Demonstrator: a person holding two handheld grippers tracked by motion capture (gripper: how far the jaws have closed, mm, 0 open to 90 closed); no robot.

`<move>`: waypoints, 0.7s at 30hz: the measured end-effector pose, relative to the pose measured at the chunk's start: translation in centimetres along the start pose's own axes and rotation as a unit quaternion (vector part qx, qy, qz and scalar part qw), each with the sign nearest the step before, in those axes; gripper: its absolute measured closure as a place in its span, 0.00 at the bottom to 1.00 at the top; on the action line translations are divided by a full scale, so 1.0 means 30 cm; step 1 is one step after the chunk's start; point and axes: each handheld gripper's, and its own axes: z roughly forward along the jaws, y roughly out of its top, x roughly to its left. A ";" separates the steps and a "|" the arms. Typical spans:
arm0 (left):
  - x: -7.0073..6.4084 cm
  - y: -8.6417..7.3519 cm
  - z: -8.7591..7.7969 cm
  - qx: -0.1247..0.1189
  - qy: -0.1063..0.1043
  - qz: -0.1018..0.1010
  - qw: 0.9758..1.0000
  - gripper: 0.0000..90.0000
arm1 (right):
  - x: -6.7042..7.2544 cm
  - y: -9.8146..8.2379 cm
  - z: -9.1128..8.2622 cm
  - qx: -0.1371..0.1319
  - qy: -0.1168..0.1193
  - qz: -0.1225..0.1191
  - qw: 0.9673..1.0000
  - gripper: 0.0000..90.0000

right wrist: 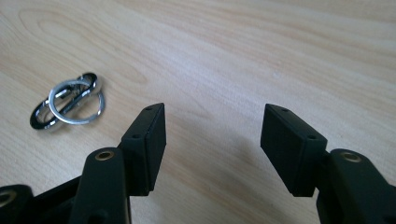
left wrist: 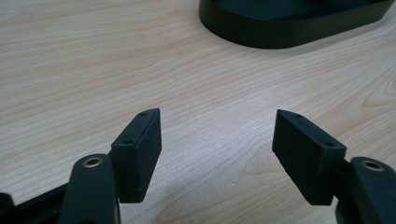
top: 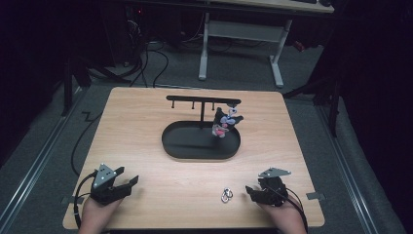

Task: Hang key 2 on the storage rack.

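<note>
Bare wood lay open across the near half of the bench, between the left gripper and the right gripper. The one small obstacle there was a metal key ring with clip, lying just beside the right gripper's fingers. At mid-bench the black oval tray blocked the centre, its hook rack and hanging plush charm rising above it. Clear strips ran past the tray on both sides.

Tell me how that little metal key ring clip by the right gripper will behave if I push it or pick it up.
The key ring clip looks like shiny polished metal, so it would probably slide on the smooth wooden table and could slip between flat jaws. It lies flat and low, so rolling or tipping seems unlikely. Its ring and clasp look loosely linked, so one part would likely dangle when lifted.
</note>
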 end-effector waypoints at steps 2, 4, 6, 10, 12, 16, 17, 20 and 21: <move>-0.002 0.000 0.001 -0.001 -0.001 0.000 1.000 0.37 | -0.002 0.006 -0.004 0.014 0.001 -0.003 1.000 0.46; -0.004 0.001 0.001 0.000 -0.001 0.002 1.000 0.37 | -0.002 0.010 -0.007 0.021 0.001 -0.008 1.000 0.46; -0.003 0.000 0.001 0.000 -0.001 0.002 1.000 0.37 | 0.001 0.018 -0.014 0.039 -0.002 -0.019 0.999 0.45; -0.002 -0.003 0.002 0.002 -0.006 -0.004 1.000 0.37 | 0.006 0.038 -0.028 0.068 -0.002 -0.036 0.997 0.45; -0.007 -0.004 0.001 0.001 -0.008 -0.005 1.000 0.37 | 0.012 0.050 -0.039 0.081 0.005 -0.037 0.996 0.45; -0.019 0.005 -0.003 -0.002 -0.009 0.012 1.000 0.37 | 0.039 0.082 -0.059 0.106 0.002 -0.069 0.992 0.44; -0.019 0.005 0.001 -0.002 -0.012 0.011 1.000 0.37 | 0.044 0.088 -0.060 0.109 0.004 -0.074 0.991 0.45; -0.018 0.002 0.008 0.002 -0.014 0.008 1.000 0.37 | 0.066 0.105 -0.056 0.117 0.010 -0.084 0.990 0.45; -0.020 0.002 0.009 0.001 -0.013 0.008 1.000 0.37 | 0.077 0.109 -0.054 0.121 0.010 -0.082 0.989 0.45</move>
